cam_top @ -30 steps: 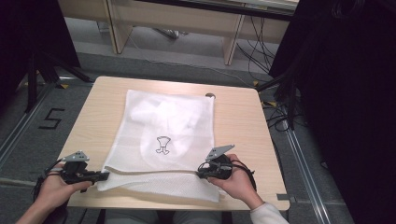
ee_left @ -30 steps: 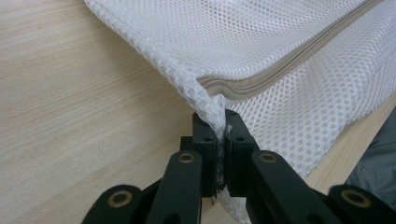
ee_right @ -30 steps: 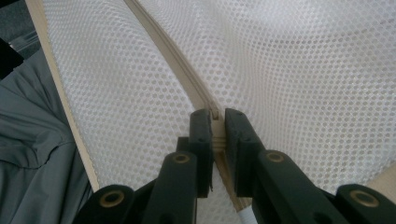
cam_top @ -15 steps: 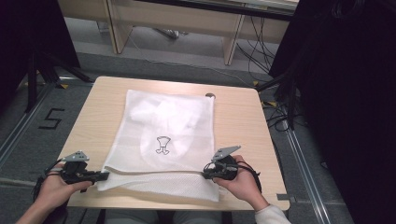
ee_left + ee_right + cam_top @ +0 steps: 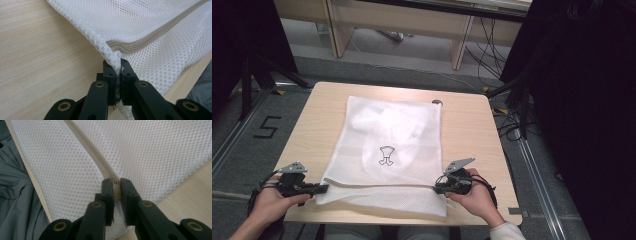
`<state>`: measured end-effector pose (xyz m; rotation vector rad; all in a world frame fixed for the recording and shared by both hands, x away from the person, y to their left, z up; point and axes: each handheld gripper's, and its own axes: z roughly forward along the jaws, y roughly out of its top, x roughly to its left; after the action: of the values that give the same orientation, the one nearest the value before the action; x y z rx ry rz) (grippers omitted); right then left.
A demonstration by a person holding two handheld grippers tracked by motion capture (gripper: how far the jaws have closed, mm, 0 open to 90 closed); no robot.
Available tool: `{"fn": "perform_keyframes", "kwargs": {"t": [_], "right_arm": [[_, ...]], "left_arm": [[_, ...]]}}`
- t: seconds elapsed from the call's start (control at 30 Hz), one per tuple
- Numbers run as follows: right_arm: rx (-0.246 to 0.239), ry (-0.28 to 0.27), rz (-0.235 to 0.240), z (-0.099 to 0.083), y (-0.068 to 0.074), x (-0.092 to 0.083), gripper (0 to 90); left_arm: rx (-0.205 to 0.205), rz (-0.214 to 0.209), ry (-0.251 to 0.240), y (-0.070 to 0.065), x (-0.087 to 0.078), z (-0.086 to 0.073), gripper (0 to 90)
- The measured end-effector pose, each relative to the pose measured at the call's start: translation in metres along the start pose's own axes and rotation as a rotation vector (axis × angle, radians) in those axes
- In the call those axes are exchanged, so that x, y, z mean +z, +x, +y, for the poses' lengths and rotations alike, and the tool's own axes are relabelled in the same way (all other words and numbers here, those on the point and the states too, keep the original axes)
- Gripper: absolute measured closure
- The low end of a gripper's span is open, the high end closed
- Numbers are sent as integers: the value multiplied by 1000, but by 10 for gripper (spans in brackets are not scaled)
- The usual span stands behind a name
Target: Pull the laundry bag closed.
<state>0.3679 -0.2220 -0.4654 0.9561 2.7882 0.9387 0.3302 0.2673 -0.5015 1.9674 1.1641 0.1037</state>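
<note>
- The light wooden rectangular table (image 5: 472, 130) sits on a grey floor, with a number five marked on the floor to its left.
- A large white mesh laundry bag (image 5: 392, 145) lies flat on the table, from near the far edge down to the near edge, slightly left of the middle. Its near end is folded over on itself along a line that runs between the two grippers.
- White fabric shows faintly through the mesh, with a small dark outlined drawing (image 5: 386, 155) near the bag's centre.
- A beige zipper (image 5: 95, 155) runs along the bag's near fold; in the left gripper view it (image 5: 155, 37) curves away from the pinched corner toward the upper right.
- The person's left hand (image 5: 269, 205) holds the left gripper (image 5: 323, 188) at the bag's near left corner. In the left gripper view (image 5: 117, 67) the black jaws are pressed together on a ridge of mesh at that corner, beside the zipper's end.
- The person's right hand (image 5: 474, 197) holds the right gripper (image 5: 437, 189) at the bag's near right side. In the right gripper view (image 5: 115, 185) the jaws are closed tight on the zipper, with mesh on either side.
- A small dark round thing (image 5: 437, 102) lies on the table at the bag's far right corner; too small to identify.
</note>
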Motion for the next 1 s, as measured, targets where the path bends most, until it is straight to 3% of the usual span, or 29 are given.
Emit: {"fn": "perform_keyframes", "kwargs": {"t": [0.03,0.2,0.37,0.5,0.53,0.57,0.67,0.9,0.93,1.0], "right_arm": [[32,17,-16,-1,1,-1,826],[0,9,-3,-4,-3,1,826],[30,33,-10,-8,-5,0,826],[23,44,1,-10,-7,0,826],[50,46,5,-11,-5,0,826],[29,39,0,-12,-7,0,826],[38,53,-9,-13,-6,0,826],[39,66,-4,-13,-6,1,825],[48,68,-6,-14,-6,2,825],[46,65,-1,-14,-6,3,824]], "left_arm": [[0,2,0,0,0,0,851],[-7,2,-3,0,0,0,851],[-5,5,-3,0,0,0,850],[-4,3,-1,0,0,0,850],[-3,3,0,0,0,0,850],[4,1,5,0,0,0,850],[7,8,4,0,0,0,848],[10,5,28,0,0,0,845],[51,5,74,3,-3,0,843],[14,14,53,0,2,-2,832]]}}
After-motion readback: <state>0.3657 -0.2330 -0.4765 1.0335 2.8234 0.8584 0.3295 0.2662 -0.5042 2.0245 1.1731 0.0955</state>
